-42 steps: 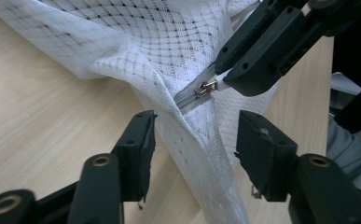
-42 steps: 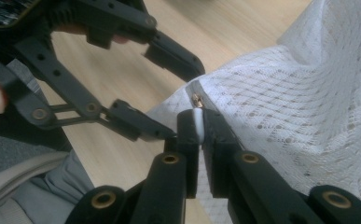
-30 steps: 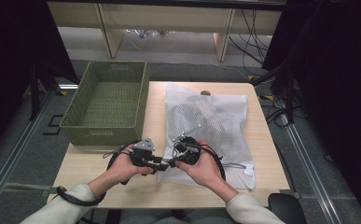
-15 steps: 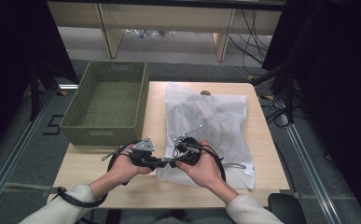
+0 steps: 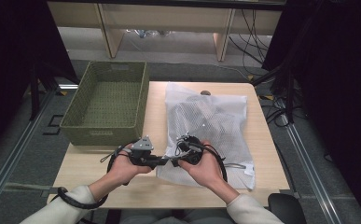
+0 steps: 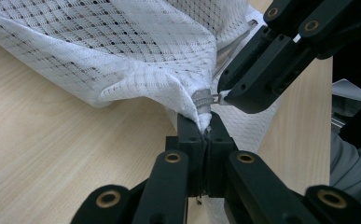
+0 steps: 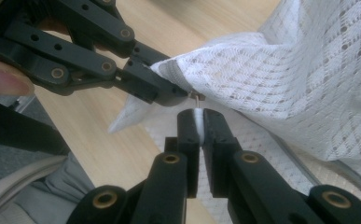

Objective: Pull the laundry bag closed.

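White mesh laundry bag (image 5: 206,126) — flat on the wooden table (image 5: 89,175), centre-right of the high view, beside a green woven basket (image 5: 106,100) at upper left. Left gripper (image 6: 205,125) clamped on the bag's near-left corner by the zipper end (image 6: 201,99); right gripper (image 7: 197,114) — jaws pressed together on a thin fold of bag mesh.

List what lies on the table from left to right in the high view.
Green woven basket → left gripper → right gripper → white mesh laundry bag.
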Available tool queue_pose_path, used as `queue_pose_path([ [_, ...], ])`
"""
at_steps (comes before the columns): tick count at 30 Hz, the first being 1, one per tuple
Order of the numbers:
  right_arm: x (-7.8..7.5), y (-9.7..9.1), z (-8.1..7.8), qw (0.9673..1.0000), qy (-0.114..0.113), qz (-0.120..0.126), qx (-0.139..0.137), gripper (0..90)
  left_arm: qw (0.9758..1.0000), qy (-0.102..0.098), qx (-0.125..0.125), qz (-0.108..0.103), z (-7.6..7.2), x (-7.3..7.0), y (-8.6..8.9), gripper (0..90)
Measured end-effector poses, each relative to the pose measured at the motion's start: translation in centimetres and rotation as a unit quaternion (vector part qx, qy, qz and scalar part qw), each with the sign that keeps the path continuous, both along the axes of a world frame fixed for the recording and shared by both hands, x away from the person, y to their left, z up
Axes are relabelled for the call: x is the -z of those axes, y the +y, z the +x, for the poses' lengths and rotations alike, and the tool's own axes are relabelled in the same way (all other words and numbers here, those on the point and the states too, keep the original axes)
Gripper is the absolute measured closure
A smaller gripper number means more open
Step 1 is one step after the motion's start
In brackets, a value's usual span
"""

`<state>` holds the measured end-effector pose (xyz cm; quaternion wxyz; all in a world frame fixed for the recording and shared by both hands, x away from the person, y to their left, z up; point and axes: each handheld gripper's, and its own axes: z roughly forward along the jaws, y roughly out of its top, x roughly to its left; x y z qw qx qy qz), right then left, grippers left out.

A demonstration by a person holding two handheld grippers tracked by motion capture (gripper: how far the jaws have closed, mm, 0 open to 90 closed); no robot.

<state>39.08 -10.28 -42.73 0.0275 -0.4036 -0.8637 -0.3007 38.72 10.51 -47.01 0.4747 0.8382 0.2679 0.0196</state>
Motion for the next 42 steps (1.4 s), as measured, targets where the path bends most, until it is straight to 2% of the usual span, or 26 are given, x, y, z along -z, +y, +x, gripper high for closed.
queue_pose_path([
  [2, 0.15, -0.13, 0.14, 1.0, -0.002, 0.002, -0.005, 87.1, 1.0, -0.007, 0.003, 0.001, 0.11, -0.06, 0.1, 88.0],
  [3, 0.17, -0.17, 0.13, 1.0, 0.004, 0.001, 0.003, 87.2, 1.0, -0.008, 0.002, 0.0, 0.11, -0.16, 0.16, 88.0],
  [4, 0.17, -0.25, 0.16, 1.0, 0.003, -0.001, 0.003, 87.1, 1.0, -0.008, -0.005, 0.002, 0.1, -0.18, 0.2, 88.0],
  [5, 0.16, -0.3, 0.19, 1.0, 0.006, 0.001, 0.006, 87.1, 0.9999, -0.002, -0.003, -0.01, 0.04, -0.15, 0.11, 88.0],
  [7, 0.11, -0.36, 0.19, 1.0, 0.003, 0.001, 0.006, 87.2, 1.0, -0.006, 0.0, 0.0, 0.14, -0.33, 0.3, 88.0],
  [13, 0.11, -0.37, 0.21, 1.0, -0.004, -0.005, 0.003, 87.2, 0.9999, -0.011, -0.006, 0.0, 0.04, -0.3, 0.25, 88.0],
  [15, 0.15, -0.38, 0.2, 0.9999, -0.006, -0.01, 0.01, 87.1, 0.9998, -0.021, -0.001, 0.001, 0.19, -0.35, 0.36, 88.0],
  [16, 0.18, -0.45, 0.22, 0.9999, -0.006, -0.009, 0.012, 87.1, 0.9998, -0.017, 0.0, 0.007, 0.21, -0.5, 0.53, 88.0],
  [17, 0.15, -0.49, 0.19, 0.9999, -0.002, -0.006, 0.013, 87.2, 0.9998, -0.022, -0.005, 0.002, 0.13, -0.46, 0.47, 88.0],
  [18, 0.11, -0.53, 0.21, 0.9999, -0.009, -0.006, 0.005, 87.1, 0.9999, -0.015, -0.004, 0.004, 0.14, -0.48, 0.53, 88.0],
  [19, 0.07, -0.48, 0.14, 0.9999, -0.01, -0.007, 0.007, 87.1, 0.9998, -0.017, -0.004, 0.007, 0.17, -0.47, 0.57, 88.0],
  [21, 0.07, -0.45, 0.12, 0.9999, -0.007, -0.006, 0.007, 87.1, 0.9998, -0.02, -0.01, 0.0, 0.09, -0.35, 0.44, 88.0],
  [25, 0.19, -0.52, 0.22, 0.9999, -0.012, -0.007, 0.005, 87.1, 0.9996, -0.026, -0.003, 0.006, 0.16, -0.35, 0.47, 88.0],
  [26, 0.12, -0.49, 0.14, 0.9999, -0.008, -0.007, 0.011, 87.1, 0.9996, -0.027, -0.003, 0.005, 0.16, -0.36, 0.48, 88.0],
  [28, 0.16, -0.58, 0.3, 0.9999, -0.011, -0.006, 0.002, 87.1, 0.9994, -0.031, -0.003, 0.012, 0.18, -0.42, 0.55, 88.0],
  [29, 0.13, -0.51, 0.19, 0.9999, -0.001, -0.001, 0.01, 87.1, 0.9993, -0.034, -0.002, 0.015, 0.18, -0.44, 0.58, 88.0],
  [31, 0.11, -0.55, 0.19, 0.9999, -0.003, -0.003, 0.01, 87.1, 0.9993, -0.034, -0.003, 0.012, 0.15, -0.41, 0.55, 88.0],
  [32, 0.1, -0.58, 0.19, 0.9999, -0.003, -0.002, 0.012, 87.1, 0.9996, -0.026, -0.012, 0.007, 0.06, -0.37, 0.5, 88.0],
  [33, 0.17, -0.71, 0.34, 0.9999, -0.011, -0.008, 0.003, 87.1, 0.9995, -0.027, -0.013, 0.005, 0.04, -0.38, 0.5, 88.0],
  [35, 0.22, -0.78, 0.38, 0.9999, -0.01, -0.006, 0.001, 87.1, 0.9994, -0.033, -0.005, 0.008, 0.15, -0.38, 0.58, 88.0],
  [36, 0.21, -0.79, 0.37, 0.9999, -0.011, -0.007, 0.002, 87.1, 0.9995, -0.03, 0.001, 0.012, 0.22, -0.39, 0.65, 88.0],
  [37, 0.22, -0.8, 0.38, 0.9999, -0.011, -0.008, 0.002, 87.1, 0.9998, -0.02, -0.005, 0.006, 0.08, -0.35, 0.55, 88.0],
  [39, 0.25, -0.79, 0.4, 0.9999, -0.009, -0.009, 0.001, 87.1, 0.9995, -0.029, 0.001, 0.014, 0.18, -0.35, 0.62, 88.0],
  [41, 0.26, -0.77, 0.36, 0.9998, -0.008, -0.015, 0.008, 87.1, 0.9992, -0.037, -0.005, 0.014, 0.13, -0.25, 0.56, 88.0],
  [42, 0.32, -0.78, 0.37, 0.9997, -0.011, -0.019, 0.008, 87.1, 0.9995, -0.031, -0.009, 0.006, 0.08, -0.19, 0.5, 88.0],
])
